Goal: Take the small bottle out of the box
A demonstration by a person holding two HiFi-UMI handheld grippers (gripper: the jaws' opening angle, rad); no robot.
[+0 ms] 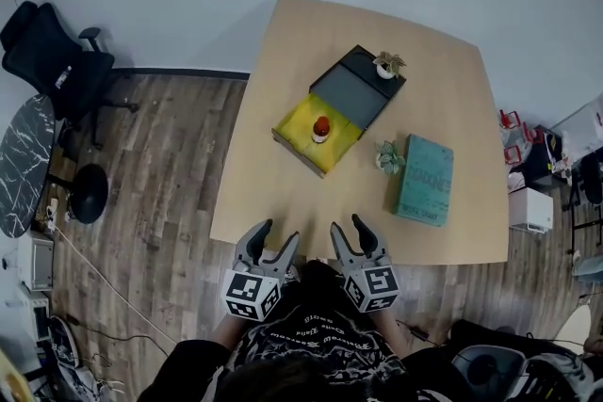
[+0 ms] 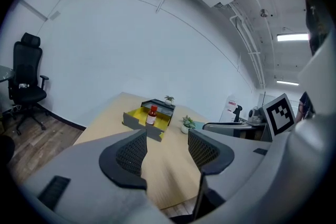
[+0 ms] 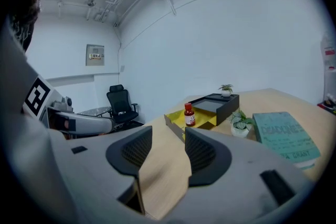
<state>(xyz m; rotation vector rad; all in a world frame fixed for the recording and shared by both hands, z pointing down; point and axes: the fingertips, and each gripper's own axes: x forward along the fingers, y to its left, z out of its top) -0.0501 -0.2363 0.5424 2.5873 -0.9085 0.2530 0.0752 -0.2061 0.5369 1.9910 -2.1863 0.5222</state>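
A small bottle (image 1: 321, 129) with a red cap and white label stands upright in the yellow tray of an open box (image 1: 300, 136) on the wooden table (image 1: 273, 193); the box's dark lid (image 1: 356, 89) lies open behind it. The left gripper view also shows the bottle (image 2: 152, 115) and box (image 2: 135, 118), and the right gripper view shows the bottle (image 3: 189, 115) and box (image 3: 176, 122) too. My left gripper (image 1: 276, 235) and right gripper (image 1: 346, 230) hover at the table's near edge, both open and empty, well short of the box.
Two small potted plants: one (image 1: 387, 64) on the box lid, one (image 1: 387, 157) beside a teal book (image 1: 425, 179) on the right. A black office chair (image 1: 57, 66) stands on the wood floor to the left. Clutter lies by the table's right side.
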